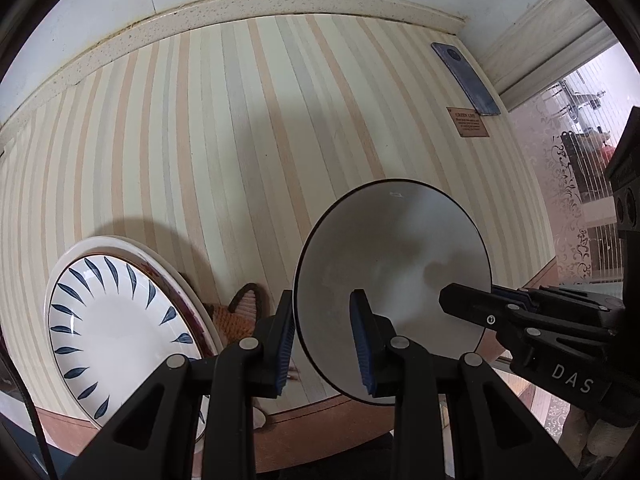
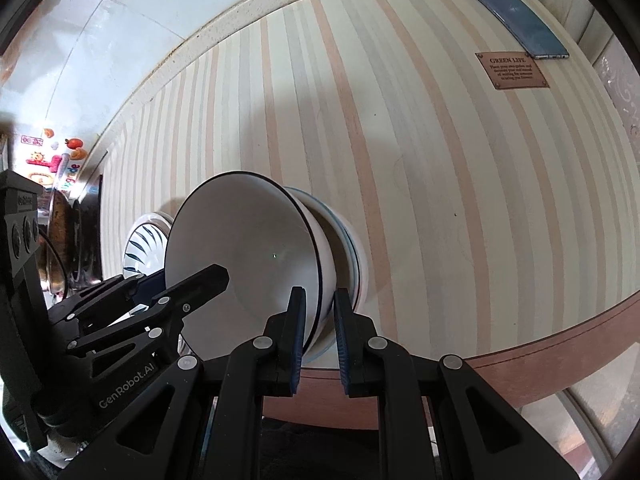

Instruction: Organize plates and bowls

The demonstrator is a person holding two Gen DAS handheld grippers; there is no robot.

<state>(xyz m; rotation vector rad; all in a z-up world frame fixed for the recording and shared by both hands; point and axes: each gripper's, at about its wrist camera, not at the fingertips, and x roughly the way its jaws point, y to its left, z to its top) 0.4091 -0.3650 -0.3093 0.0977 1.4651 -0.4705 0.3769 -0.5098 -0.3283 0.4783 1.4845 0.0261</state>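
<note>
Left gripper point(image 1: 326, 344) straddles bowl point(image 1: 394, 276) rim; right gripper point(image 2: 320, 340) likewise, apparently.

The left gripper point(image 1: 324, 340) had its jaws part-closed across a bowl point(image 1: 394, 276) rim — one finger inside, one outside. The right gripper point(image 2: 320, 332) gripped the same bowl's opposite edge in like fashion, its fingers point(image 2: 297, 332) narrowly spaced. Each gripper reached in from the other's side — both pointed forward over the table point(image 1: 240, 120), angled toward each other.
</note>
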